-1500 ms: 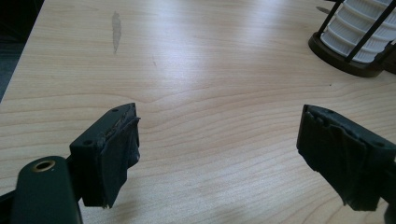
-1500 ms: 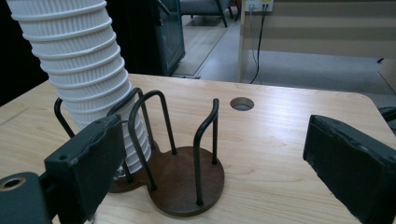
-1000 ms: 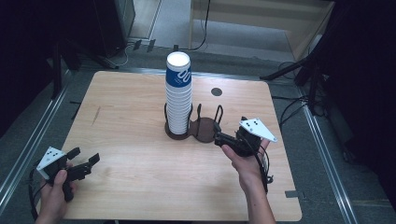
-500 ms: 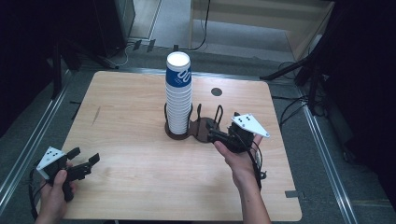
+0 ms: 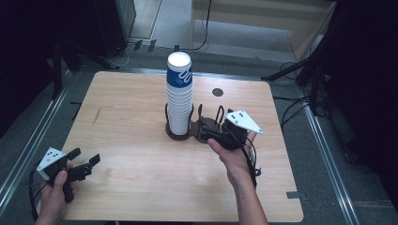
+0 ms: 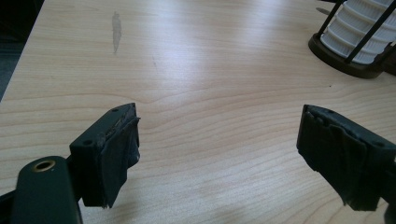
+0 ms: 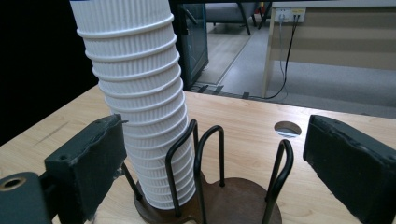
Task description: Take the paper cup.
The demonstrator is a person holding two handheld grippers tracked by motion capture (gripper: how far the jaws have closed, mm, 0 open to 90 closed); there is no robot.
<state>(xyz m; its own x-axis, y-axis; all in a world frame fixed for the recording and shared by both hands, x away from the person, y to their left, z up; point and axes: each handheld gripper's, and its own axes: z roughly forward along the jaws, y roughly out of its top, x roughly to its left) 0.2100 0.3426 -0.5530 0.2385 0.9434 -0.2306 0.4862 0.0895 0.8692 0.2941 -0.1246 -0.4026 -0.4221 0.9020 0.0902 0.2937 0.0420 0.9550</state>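
A tall stack of white ribbed paper cups, the top one blue, stands in one slot of a dark wire cup holder at the table's middle. My right gripper is open at the holder's right side, its jaws spread around the empty slot. In the right gripper view the cups rise at the left, and the holder's brown base lies between the open jaws of the right gripper. My left gripper is open near the front left corner, over bare wood, and the left gripper view has the left gripper empty.
The wooden table has a round cable hole behind the holder. Cables and a metal rail run along the floor to the right. A dark stain marks the wood at the left.
My right gripper has moved left and forward up to the holder's empty slot. The left gripper has stayed in place.
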